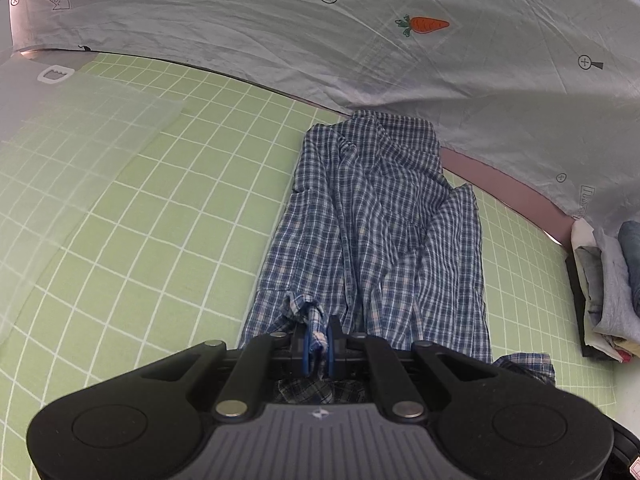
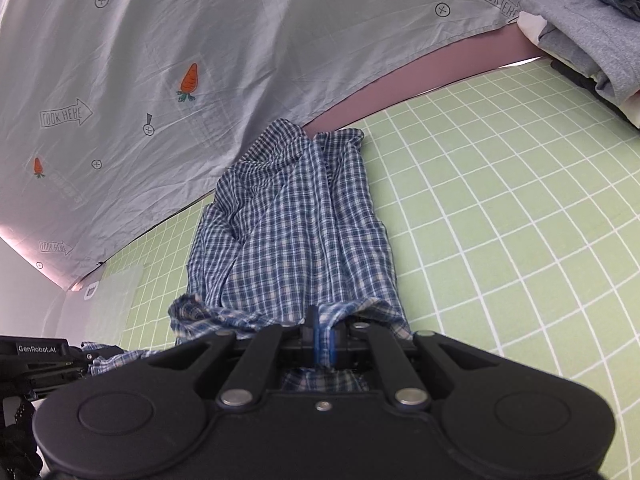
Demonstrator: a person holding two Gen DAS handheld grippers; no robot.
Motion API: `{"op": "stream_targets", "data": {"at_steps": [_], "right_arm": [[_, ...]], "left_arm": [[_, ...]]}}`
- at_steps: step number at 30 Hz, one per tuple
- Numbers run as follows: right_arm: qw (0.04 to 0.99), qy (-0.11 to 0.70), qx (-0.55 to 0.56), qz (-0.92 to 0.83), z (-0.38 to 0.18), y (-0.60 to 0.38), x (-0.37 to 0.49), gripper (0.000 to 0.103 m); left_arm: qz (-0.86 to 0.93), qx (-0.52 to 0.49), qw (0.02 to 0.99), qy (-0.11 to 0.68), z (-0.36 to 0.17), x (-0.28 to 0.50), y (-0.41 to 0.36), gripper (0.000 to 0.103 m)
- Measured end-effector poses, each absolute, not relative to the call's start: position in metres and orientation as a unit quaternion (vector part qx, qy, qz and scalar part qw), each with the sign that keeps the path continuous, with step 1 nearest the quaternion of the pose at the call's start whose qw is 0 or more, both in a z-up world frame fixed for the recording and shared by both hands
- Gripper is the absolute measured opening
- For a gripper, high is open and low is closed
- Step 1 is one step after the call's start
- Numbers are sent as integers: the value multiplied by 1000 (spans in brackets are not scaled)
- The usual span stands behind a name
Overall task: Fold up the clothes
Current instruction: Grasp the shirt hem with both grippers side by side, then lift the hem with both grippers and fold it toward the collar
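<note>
- Your left gripper is pinching the near hem of the plaid shirt at 6 o'clock.
- The shirt is lying on the green grid mat, stretching toward 12.
- Your right gripper is pinching the same hem.

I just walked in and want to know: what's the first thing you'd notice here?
The blue checked shirt stands out, lying stretched down the middle of the green grid mat. Each tool, left and right, is shut on its near edge. Behind hangs a grey sheet with an orange carrot printed on it.
</note>
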State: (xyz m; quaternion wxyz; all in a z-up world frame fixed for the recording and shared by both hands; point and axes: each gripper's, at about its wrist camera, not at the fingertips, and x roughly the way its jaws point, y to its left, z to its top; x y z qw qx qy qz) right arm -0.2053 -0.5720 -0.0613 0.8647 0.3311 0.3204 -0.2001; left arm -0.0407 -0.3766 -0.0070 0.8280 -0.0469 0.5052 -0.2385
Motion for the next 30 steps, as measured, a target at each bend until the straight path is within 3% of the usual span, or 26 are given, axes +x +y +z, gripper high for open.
{"op": "stream_targets", "data": {"at_steps": [10,20,22,23,25,27,30], "right_arm": [[824,382,366,-203,-117,-606,-160,5],[830,374,363,-197,-108,-617,-154,9],[839,350,363,-204,-96,-618,-161,16],[844,338,359,-211,-90,-618,-166,25],[855,317,341,-229,-77,-617,-175,40],[863,302,326,-240,-65,-614,-184,46],[867,287,320,-253,-54,-610,-200,50]], "left_arm": [[-202,-53,799,564,-65,16,-393,8],[-209,-53,824,524,-49,15,-396,14],[-209,-56,832,510,-41,11,-394,20],[-209,-58,836,504,-37,9,-394,25],[-205,-65,847,486,-27,3,-386,42],[-198,-76,859,466,-16,-5,-375,57],[-189,-89,872,443,-3,-17,-358,64]]}}
